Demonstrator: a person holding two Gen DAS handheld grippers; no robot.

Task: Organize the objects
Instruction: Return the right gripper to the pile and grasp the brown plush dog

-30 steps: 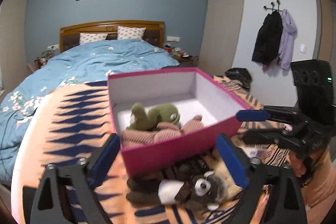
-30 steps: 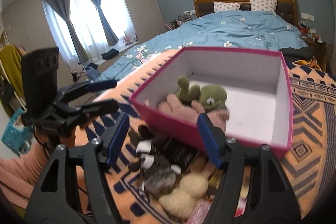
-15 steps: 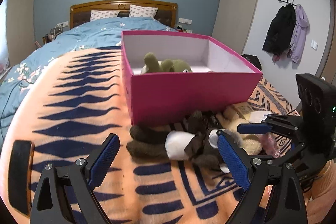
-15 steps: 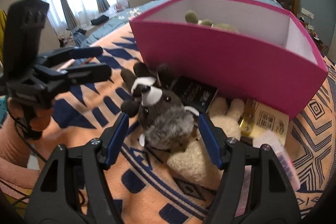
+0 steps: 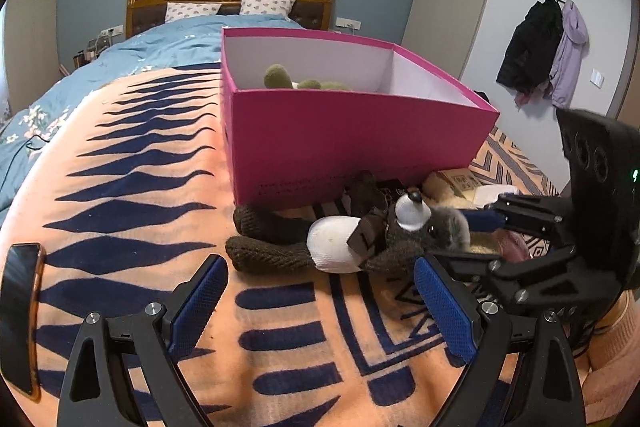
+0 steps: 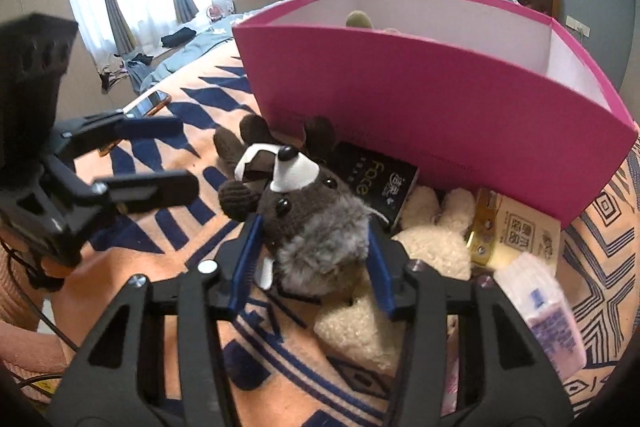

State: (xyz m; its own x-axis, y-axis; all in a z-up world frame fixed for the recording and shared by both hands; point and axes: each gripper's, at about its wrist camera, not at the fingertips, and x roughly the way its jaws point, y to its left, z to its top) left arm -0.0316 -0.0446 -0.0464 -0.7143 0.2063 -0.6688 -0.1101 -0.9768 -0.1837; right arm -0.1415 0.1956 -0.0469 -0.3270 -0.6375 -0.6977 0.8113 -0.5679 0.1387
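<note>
Left wrist view: the left gripper point(image 5: 320, 307) is held low over the orange blanket with navy pattern point(image 5: 132, 211), its blue-padded jaws wide apart and nothing between them. The knitted brown-and-grey raccoon plush toy point(image 5: 360, 239) lies just ahead on the blanket, stretched along the front wall of the open magenta cardboard box point(image 5: 352, 135). A green plush toy point(image 5: 280, 77) is seen already inside the box, so the box is judged to be the collecting place. A phone in an orange case point(image 5: 20, 311) lies at the blanket's left edge. The right gripper point(image 5: 472, 227) is seen at the toy's head.

Right wrist view: the right gripper's point(image 6: 314, 247) jaws have just been closing, and its blue pads are pressed against the raccoon toy's point(image 6: 312, 227) grey furry head on both sides. The head is gripped probably because it is the bulkiest part. A black booklet point(image 6: 376, 183), a cream fleece plush point(image 6: 424, 239) and a beige packet with a QR code point(image 6: 520, 235) lie crowded against the box wall point(image 6: 440, 107), not yet sorted.
</note>
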